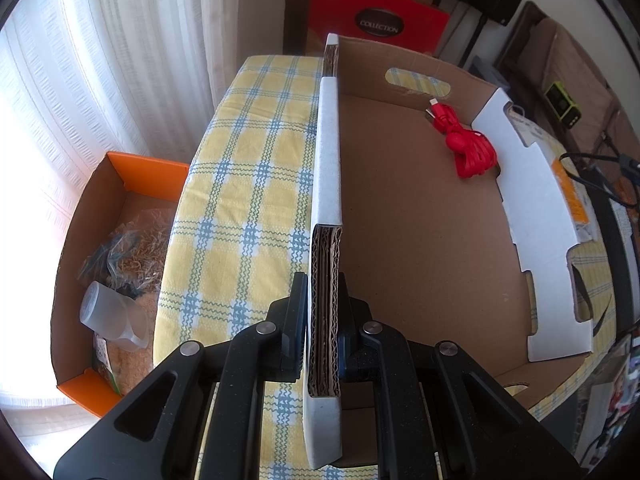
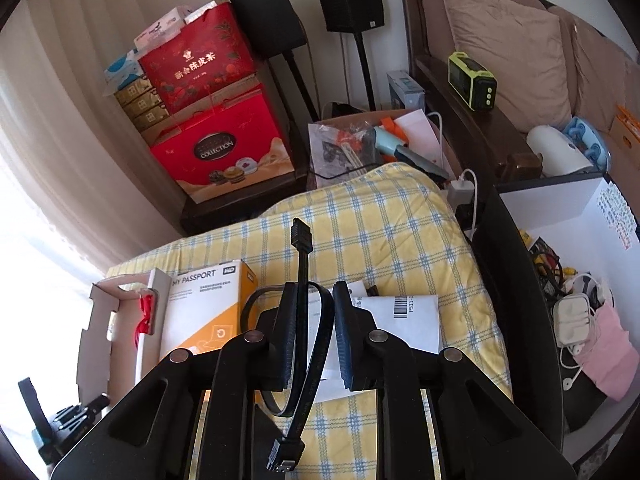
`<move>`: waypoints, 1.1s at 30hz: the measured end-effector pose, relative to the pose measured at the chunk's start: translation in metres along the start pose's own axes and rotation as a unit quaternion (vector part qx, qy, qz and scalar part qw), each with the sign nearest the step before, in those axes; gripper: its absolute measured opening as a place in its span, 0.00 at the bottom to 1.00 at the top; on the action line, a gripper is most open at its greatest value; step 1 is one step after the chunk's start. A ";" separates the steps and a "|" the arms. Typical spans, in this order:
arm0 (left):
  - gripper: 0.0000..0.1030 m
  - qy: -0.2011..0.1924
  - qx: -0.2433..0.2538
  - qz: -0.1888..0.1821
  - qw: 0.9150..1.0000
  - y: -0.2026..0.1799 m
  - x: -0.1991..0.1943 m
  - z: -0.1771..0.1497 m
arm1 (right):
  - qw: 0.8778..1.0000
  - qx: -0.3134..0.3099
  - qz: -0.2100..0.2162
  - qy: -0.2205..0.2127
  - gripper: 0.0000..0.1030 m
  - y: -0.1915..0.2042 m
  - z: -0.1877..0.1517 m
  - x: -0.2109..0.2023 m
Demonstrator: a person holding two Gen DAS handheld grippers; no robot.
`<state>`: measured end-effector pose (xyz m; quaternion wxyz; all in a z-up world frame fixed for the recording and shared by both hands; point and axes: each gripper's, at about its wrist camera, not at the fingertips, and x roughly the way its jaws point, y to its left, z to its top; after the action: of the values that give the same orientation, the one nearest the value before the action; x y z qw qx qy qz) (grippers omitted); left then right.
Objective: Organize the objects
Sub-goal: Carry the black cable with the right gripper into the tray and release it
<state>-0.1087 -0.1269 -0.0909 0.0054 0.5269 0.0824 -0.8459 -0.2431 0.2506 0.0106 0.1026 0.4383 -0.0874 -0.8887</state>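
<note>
Cable [image 2: 306, 320], flat and black, sits low in the centre of the right wrist view, pinched between the pads of the right gripper [image 2: 310, 332], whose jaws are clenched on it. Its long axis runs nearly straight up the frame: one connector points toward the top, above the fingertips, while the rest loops down and ends in a second plug near the bottom edge. Under it lies the yellow checked cloth [image 2: 400, 224], open toward the upper centre and crowded lower down by an orange-and-white box [image 2: 200, 308] at the left and white papers [image 2: 400, 316] just right of the fingers. The cloth's right edge meets a dark rim, beyond which a white bin [image 2: 592, 216] holds tangled chargers and cords.

In the left wrist view the left gripper [image 1: 322, 320] is clamped on the near wall of a cardboard box [image 1: 400, 240], the wall's corrugated edge standing upright between its pads and running up the middle of the frame. The box floor right of that wall is bare except for a coiled red cable [image 1: 468, 144] in the upper right, close to the white far wall. Left of the wall the cloth is bare to its edge, where an orange box [image 1: 120, 168] sits below.
</note>
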 end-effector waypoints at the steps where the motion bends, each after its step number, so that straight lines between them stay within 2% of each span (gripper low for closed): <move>1: 0.10 0.000 0.000 0.000 1.000 0.000 0.000 0.000 | 1.000 -0.002 0.003 -0.004 0.16 0.002 0.001 -0.004; 7: 0.10 0.000 0.000 0.000 1.000 0.000 0.000 0.000 | 0.999 -0.019 0.033 -0.024 0.16 0.024 0.006 -0.027; 13: 0.10 0.000 -0.002 0.000 1.000 0.001 -0.001 0.001 | 0.994 -0.053 0.091 -0.010 0.16 0.067 -0.002 -0.031; 20: 0.10 0.000 0.002 0.002 1.000 0.001 -0.001 0.001 | 0.988 -0.089 0.126 0.026 0.16 0.124 -0.020 -0.005; 27: 0.10 0.000 0.003 0.003 1.000 0.000 -0.001 0.000 | 0.980 -0.097 0.162 0.069 0.16 0.163 -0.040 0.031; 33: 0.10 0.000 0.004 0.004 1.000 0.000 -0.001 0.000 | 0.976 -0.106 0.168 0.090 0.16 0.193 -0.052 0.058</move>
<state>-0.1084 -0.1268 -0.0901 0.0069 0.5271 0.0768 -0.8463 -0.2159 0.0462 -0.0174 0.3035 0.4821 -0.0556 -0.8200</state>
